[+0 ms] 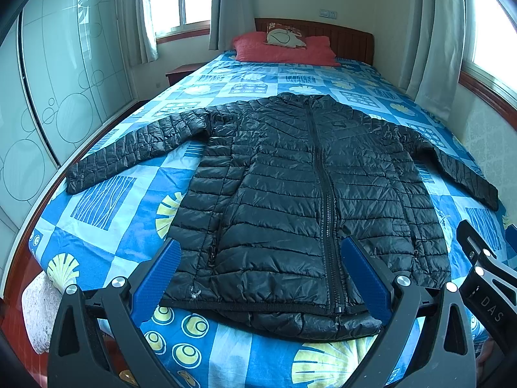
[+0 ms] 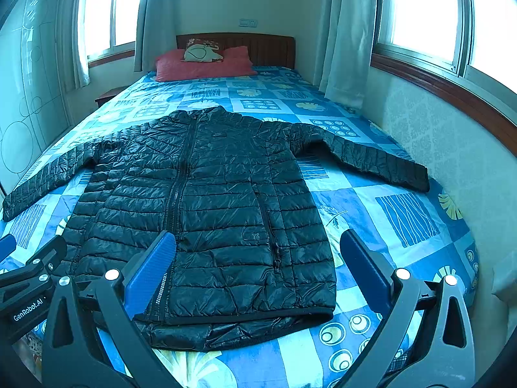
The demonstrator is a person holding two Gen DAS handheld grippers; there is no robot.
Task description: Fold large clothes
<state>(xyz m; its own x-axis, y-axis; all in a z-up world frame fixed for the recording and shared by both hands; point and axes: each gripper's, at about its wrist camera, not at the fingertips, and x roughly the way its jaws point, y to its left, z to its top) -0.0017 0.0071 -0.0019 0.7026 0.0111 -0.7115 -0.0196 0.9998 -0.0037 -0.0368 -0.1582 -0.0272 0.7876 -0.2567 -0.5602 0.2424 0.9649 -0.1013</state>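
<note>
Jacket hem: the black puffer jacket (image 1: 284,194) has its lower corners covered by the left gripper's blue fingers (image 1: 368,278) in the left wrist view.
Chest logo: a small mark on the jacket (image 2: 200,187), too small to read.
Right gripper (image 1: 484,278): cut off by the right edge of the left wrist view.
Nightstand (image 1: 181,72): mostly hidden behind the bed (image 1: 106,226).
Wall plate (image 2: 248,22): too small to tell switch from socket.

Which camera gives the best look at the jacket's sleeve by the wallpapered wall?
The right wrist view: that sleeve lies whole from shoulder to cuff on the bedspread. In the left wrist view the same sleeve is squeezed toward the frame's distorted edge, cuff near the right gripper.
</note>
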